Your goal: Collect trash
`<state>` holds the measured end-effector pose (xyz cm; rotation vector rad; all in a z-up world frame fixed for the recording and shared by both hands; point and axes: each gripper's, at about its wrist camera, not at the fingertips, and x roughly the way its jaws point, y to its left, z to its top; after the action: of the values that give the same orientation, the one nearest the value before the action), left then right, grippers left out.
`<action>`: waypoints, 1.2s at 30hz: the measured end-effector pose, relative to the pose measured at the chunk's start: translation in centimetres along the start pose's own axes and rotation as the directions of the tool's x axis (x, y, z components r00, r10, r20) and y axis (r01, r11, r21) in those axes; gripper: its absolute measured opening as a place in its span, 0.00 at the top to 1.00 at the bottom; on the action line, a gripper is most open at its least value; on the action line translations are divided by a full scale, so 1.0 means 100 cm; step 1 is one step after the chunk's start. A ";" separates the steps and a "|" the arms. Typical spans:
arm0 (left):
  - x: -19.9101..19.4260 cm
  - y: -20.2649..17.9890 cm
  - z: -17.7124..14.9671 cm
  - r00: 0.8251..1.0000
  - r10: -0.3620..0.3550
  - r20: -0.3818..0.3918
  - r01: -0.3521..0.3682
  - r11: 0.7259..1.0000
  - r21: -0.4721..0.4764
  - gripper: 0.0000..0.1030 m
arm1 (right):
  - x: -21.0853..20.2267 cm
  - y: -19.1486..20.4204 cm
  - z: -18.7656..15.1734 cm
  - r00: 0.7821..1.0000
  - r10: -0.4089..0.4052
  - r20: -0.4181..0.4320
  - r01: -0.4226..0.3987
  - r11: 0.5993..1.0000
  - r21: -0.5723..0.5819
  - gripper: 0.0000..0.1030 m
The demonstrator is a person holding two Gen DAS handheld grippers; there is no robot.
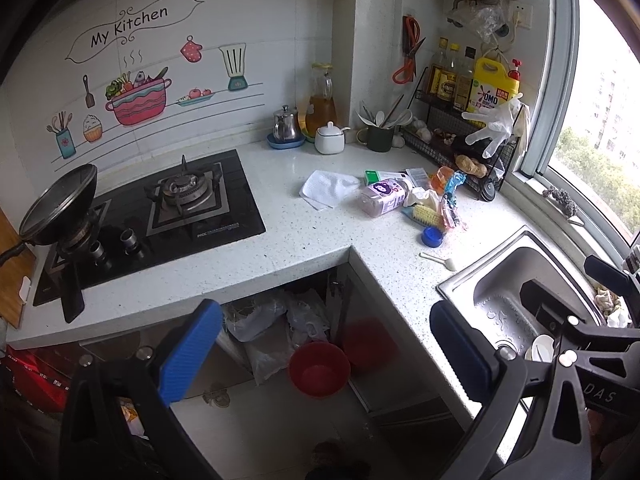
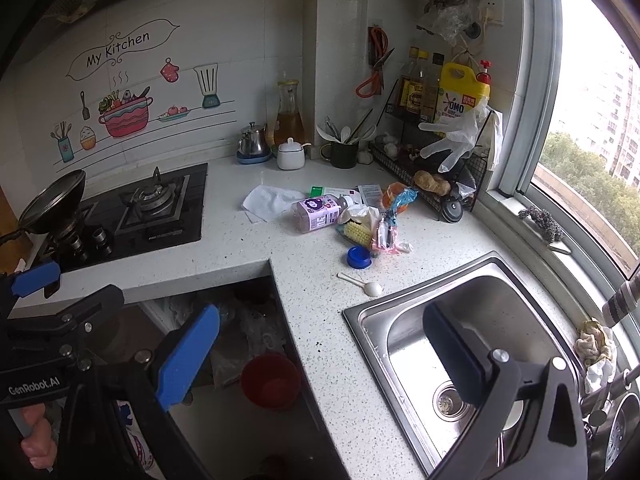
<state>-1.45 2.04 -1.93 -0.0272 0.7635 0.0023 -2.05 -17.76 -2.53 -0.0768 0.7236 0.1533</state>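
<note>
Trash lies in a heap on the white speckled counter (image 1: 304, 236): a purple bottle on its side (image 1: 384, 198) (image 2: 318, 208), a corn cob (image 1: 428, 214) (image 2: 357, 232), crumpled wrappers (image 1: 450, 196) (image 2: 390, 224), a blue cap (image 1: 433, 237) (image 2: 359, 258), a white plastic spoon (image 1: 440, 261) (image 2: 362, 283) and a white tissue (image 1: 328, 188) (image 2: 270, 200). My left gripper (image 1: 326, 356) is open and empty, well short of the heap, over the counter's inner corner. My right gripper (image 2: 322, 358) is open and empty, near the sink's left edge.
A steel sink (image 2: 472, 344) sits right of the heap. A black gas hob (image 1: 160, 216) with a pan (image 1: 60, 204) is at the left. A wire rack (image 1: 456, 136) with bottles and jars stands at the back. A red bucket (image 1: 320, 368) stands below the counter.
</note>
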 end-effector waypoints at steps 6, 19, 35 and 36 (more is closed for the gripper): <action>0.002 0.002 -0.001 1.000 -0.015 -0.009 0.015 1.000 0.001 0.00 | 0.002 -0.001 -0.001 1.000 0.004 -0.007 -0.004 1.000 0.002 0.01; 0.005 0.001 0.001 1.000 -0.013 -0.005 0.013 1.000 0.006 0.00 | 0.006 -0.005 0.002 1.000 0.019 -0.018 -0.018 1.000 0.010 0.01; 0.017 -0.008 0.008 1.000 -0.024 -0.014 0.025 0.999 0.032 0.00 | 0.012 -0.011 0.004 0.999 0.024 -0.026 -0.024 1.000 0.016 0.01; 0.020 -0.009 0.010 1.000 -0.024 -0.015 0.024 0.999 0.036 0.00 | 0.014 -0.012 0.005 0.999 0.026 -0.028 -0.025 1.000 0.017 0.01</action>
<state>0.67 1.15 -2.58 -0.0018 0.7773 -0.0346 -0.48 -18.73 -3.10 -0.0539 0.7542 0.1708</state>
